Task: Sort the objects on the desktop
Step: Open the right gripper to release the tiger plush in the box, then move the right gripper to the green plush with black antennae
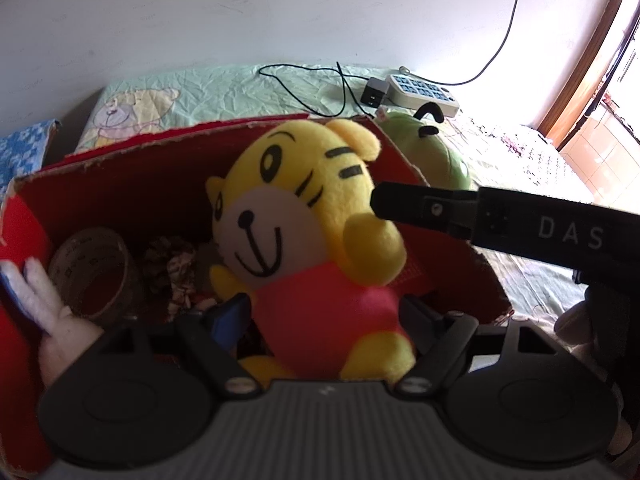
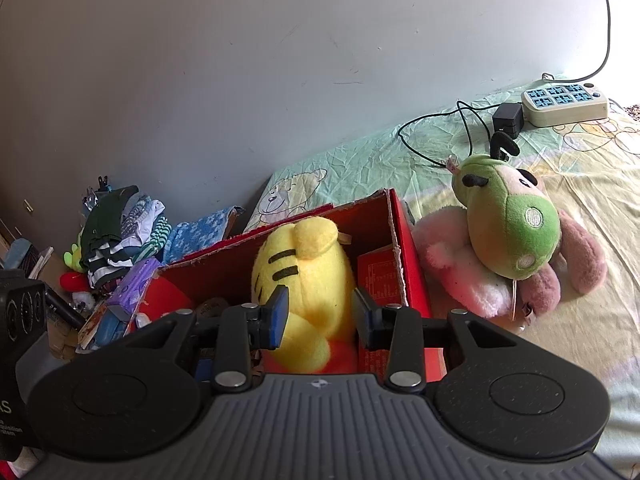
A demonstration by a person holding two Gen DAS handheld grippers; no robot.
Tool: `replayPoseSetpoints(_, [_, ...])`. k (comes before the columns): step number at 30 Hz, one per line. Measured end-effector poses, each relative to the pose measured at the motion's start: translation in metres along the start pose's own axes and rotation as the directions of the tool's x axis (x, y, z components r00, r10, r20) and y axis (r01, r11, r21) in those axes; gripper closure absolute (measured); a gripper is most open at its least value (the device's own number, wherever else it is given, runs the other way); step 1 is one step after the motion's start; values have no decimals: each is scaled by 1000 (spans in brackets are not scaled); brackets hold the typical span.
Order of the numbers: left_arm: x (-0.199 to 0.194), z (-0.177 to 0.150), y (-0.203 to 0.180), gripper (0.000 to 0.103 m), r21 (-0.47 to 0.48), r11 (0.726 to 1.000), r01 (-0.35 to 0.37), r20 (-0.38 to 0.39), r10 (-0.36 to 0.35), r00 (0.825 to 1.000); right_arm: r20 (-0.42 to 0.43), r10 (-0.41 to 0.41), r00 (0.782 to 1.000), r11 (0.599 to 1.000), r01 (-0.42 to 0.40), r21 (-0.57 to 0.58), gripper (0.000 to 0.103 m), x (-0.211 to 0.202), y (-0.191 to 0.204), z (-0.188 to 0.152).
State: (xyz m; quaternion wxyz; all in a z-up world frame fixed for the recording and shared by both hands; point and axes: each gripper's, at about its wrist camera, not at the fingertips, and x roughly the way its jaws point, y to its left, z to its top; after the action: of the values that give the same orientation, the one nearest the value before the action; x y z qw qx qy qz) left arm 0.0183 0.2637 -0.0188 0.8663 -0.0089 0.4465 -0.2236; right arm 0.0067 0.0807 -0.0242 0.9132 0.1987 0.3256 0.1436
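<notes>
Crumpled green bedsheet (image 2: pixel 360 156) with a bear print runs back to a plain wall, and a red cardboard box (image 1: pixel 120 172) stands on the bed. The yellow tiger plush (image 1: pixel 304 220) sits upright inside the box, toward its right wall. Beside it on the box floor lie a tape roll (image 1: pixel 94 268) and a white rabbit toy (image 1: pixel 52 316). Just outside the box's right wall rests a green-headed pink plush (image 2: pixel 508 236), with a power strip (image 2: pixel 564 104) well behind it.

The left tongs (image 1: pixel 324 316) stand wide on either side of the tiger's pink belly; the pads look apart from the fabric, so I read them as open. The right tongs (image 2: pixel 320 312) bracket the tiger's arm and side. Its left pad is against the fur and the right one looks clear, so I cannot say whether it grips.

To finish well, I'd judge both should let go fully and lift straight up, since a snagged pad could drag the soft toy back over the box wall. The green plush looks next in line.
</notes>
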Motion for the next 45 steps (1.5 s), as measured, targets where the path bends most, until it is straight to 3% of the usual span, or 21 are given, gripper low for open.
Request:
replayPoseSetpoints(14, [-15,-6,-9,17,-8,994,-107,44,107,993,10,6,1000,1000,-6,27,64,-19,-9,-11])
replayPoseSetpoints(27, [-48,-4,-30,17,-33,984,-174,134,177,975,55,125,991,991,-128,44,64,-45,-32,-3])
replayPoseSetpoints(31, [-57,3,-51,16,-46,988,-149,175,155,972,75,159,984,982,-165,90,64,-59,-58,8])
replayPoseSetpoints(35, [-55,13,-80,16,-38,995,-97,197,102,975,79,128,989,979,-139,148,63,-71,-96,18])
replayPoseSetpoints(40, [-33,30,-124,16,-12,1000,-27,189,28,981,62,81,995,969,-93,230,61,-88,-152,24])
replayPoseSetpoints(45, [0,51,-168,13,30,999,-26,175,21,984,46,73,996,955,-84,284,57,-102,-202,30])
